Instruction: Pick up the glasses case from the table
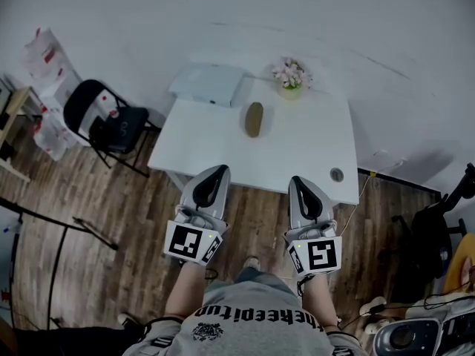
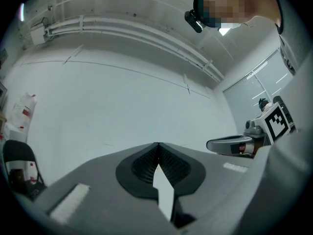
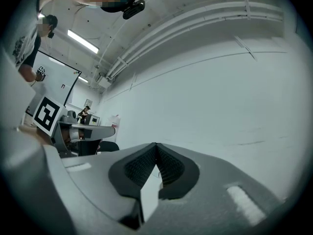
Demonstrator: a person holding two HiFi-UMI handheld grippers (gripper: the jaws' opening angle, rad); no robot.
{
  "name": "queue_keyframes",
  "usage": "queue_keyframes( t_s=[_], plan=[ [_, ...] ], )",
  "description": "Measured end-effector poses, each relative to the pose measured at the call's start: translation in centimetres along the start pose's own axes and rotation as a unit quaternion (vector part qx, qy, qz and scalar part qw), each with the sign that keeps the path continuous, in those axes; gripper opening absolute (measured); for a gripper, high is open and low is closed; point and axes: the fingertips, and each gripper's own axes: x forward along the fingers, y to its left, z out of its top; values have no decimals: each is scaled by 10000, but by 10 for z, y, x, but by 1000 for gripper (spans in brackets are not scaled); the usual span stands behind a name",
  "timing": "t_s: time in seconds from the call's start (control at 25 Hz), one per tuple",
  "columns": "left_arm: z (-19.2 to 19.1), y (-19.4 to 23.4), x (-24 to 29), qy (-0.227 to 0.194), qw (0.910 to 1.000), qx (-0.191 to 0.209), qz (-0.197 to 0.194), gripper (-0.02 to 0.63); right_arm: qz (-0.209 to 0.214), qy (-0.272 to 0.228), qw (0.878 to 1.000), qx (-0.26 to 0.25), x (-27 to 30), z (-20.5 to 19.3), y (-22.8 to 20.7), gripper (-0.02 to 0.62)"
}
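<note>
In the head view an olive-brown glasses case lies on the white table, toward its far middle. My left gripper hangs over the table's near edge, left of the case and well short of it, jaws closed with nothing between them. My right gripper is level with it to the right, also near the front edge, shut and empty. Both gripper views look at the white wall above the table; the case is not in them. In the left gripper view the left gripper shows its tips touching; the right gripper looks the same.
A closed white laptop lies at the table's far left corner and a small pot of pink flowers at the far middle. A round grommet sits near the right front corner. A black chair stands left of the table on wooden flooring.
</note>
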Motion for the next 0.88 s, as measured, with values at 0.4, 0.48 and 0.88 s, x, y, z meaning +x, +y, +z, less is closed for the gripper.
queue_keyframes(
  t_s=[0.4,0.48,0.88],
  plan=[
    [-4,-3,22,12,9995,100,297,15,254,-92,9996,116,18,-8,-26,3],
    [-5,-1,21,33,9993,108,344,14,292,-104,9994,160,19,-10,-24,3],
    [-15,17,25,106,9992,15,391,14,273,7,9993,256,36,-21,-22,3]
  ],
)
